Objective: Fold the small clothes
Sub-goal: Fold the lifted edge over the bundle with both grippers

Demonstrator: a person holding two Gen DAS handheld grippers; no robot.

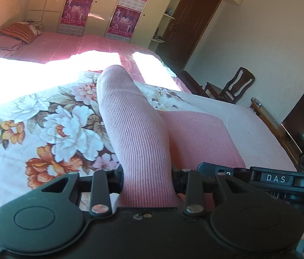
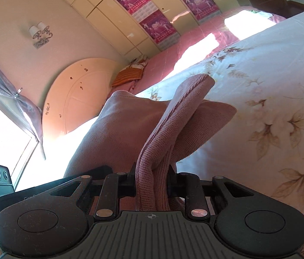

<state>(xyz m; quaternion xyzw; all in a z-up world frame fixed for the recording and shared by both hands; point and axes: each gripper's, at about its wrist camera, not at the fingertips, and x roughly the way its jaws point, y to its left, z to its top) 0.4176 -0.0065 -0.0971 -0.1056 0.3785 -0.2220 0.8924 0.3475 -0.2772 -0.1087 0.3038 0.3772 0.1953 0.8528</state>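
from the left wrist view, my left claw point(image 1: 147, 179) is pinching a pink ribbed knit garment point(image 1: 130, 133), its jaws pressed in on a thick fold of the cloth. the garment is rising away from the claw like a soft tube, rounded at its far end, while another part of it is lying flat on the floral bedspread point(image 1: 55, 118) just to the right. the knit is showing fine lengthwise ribs and a matte, slightly fuzzy surface. the bedspread is smooth cotton printed with large white and orange flowers, and strong sunlight is washing out the bed behind it. at the right edge my other claw's black housing is showing.

from the right wrist view, my right claw point(image 2: 152, 181) is also pinching the same pink garment point(image 2: 169, 125), gripping a doubled edge whose layers are bunching between the jaws. beyond the claw the cloth is fanning out in limp flaps, one folded over another, lifted above the bedspread point(image 2: 270, 86).

i am judging this piece as light, soft and stretchy, not fragile, and likely to sag and slump wherever it is unsupported. the ribbing should be giving decent friction, so slipping seems unlikely. hems or corners look like the best places to hold, since mid-cloth grips are gathering extra layers.
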